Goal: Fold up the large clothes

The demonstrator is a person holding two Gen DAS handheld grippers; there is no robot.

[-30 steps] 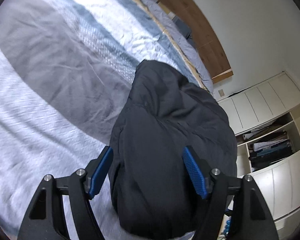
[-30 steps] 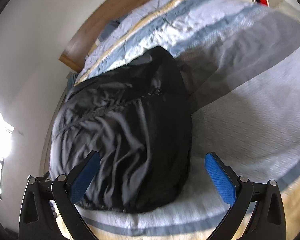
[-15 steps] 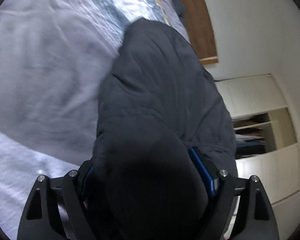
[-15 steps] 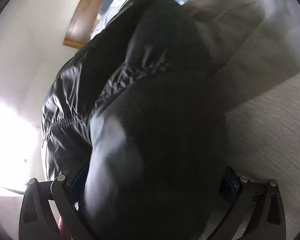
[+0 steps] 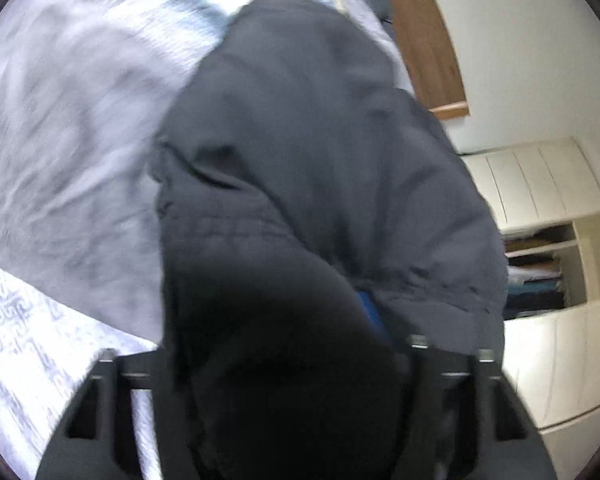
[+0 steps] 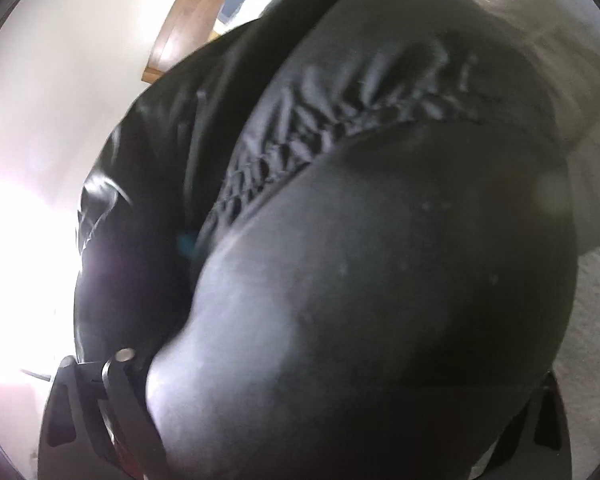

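Note:
A large black padded jacket (image 5: 320, 152) lies bunched on the bed and fills both views. In the left wrist view its near end bulges between the fingers of my left gripper (image 5: 284, 340); only a sliver of one blue pad (image 5: 370, 312) shows. In the right wrist view the jacket (image 6: 380, 240) covers almost everything and hides the fingers of my right gripper (image 6: 332, 392). Both grippers are pushed into the jacket, and the fabric hides how their jaws stand.
The bed has a grey and pale blue patterned cover (image 5: 68, 140). A wooden headboard (image 5: 428, 40) stands against the white wall. White cabinets with open shelves (image 5: 548, 248) are at the right of the left wrist view. Bright window light (image 6: 4, 220) is at the left.
Both grippers have moved forward onto the jacket. A second ago the open blue pads were clear of it; now fabric bulges between them and covers them.

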